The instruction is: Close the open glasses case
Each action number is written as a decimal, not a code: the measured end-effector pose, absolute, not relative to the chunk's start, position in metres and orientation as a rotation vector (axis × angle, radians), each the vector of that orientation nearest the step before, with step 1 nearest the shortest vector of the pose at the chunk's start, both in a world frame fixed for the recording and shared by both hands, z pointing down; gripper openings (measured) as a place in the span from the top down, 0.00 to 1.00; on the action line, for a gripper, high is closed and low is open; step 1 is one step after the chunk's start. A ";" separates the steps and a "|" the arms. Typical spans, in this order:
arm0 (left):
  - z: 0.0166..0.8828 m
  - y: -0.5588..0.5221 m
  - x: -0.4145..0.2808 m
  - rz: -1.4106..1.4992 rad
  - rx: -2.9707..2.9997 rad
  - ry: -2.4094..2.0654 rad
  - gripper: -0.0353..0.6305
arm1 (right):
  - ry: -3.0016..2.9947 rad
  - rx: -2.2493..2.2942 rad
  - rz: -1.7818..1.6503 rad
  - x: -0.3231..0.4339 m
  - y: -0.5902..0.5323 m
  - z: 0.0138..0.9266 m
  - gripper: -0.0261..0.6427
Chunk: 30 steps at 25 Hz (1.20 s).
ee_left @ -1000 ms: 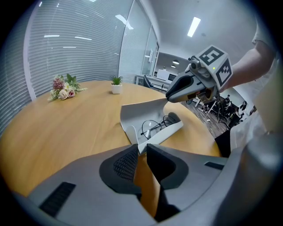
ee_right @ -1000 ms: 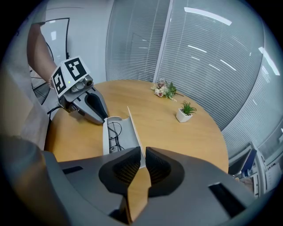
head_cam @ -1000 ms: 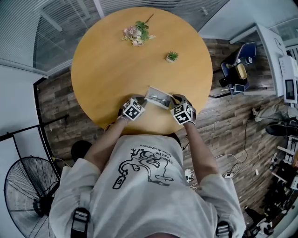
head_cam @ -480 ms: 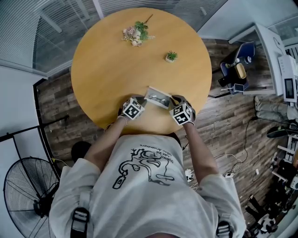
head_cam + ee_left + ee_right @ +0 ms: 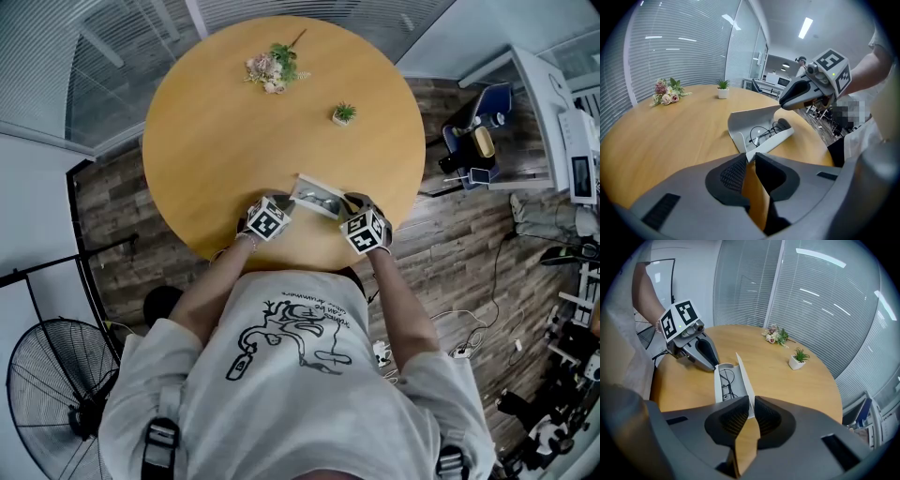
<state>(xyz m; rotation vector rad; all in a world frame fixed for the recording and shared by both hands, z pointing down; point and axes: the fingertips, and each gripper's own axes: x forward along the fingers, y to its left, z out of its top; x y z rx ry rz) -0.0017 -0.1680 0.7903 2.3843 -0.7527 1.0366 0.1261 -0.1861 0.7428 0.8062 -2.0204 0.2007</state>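
The left gripper (image 5: 750,160), its jaws almost pressed together, nips the end of the low front wall of the open pale-grey glasses case (image 5: 317,197), which lies near the front edge of the round wooden table (image 5: 234,122) with thin wire-framed glasses (image 5: 764,133) inside. The right gripper (image 5: 751,404) pinches the end of the upright lid (image 5: 742,373). Both holds are thin corner nips, so folding the lid down may slip a grip, trap a temple arm or drag the light case toward that near edge. Open tabletop lies beyond, the small potted plant (image 5: 346,113) and flower sprig (image 5: 273,67) well apart.
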 end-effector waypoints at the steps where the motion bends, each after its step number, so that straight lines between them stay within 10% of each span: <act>1: 0.791 -0.167 -0.002 1.035 2.386 -0.752 0.83 | -2.021 0.807 0.199 0.125 -0.185 0.743 0.89; 30: 0.791 -0.165 -0.005 1.043 2.385 -0.750 0.83 | -2.018 0.789 0.183 0.118 -0.163 0.742 0.88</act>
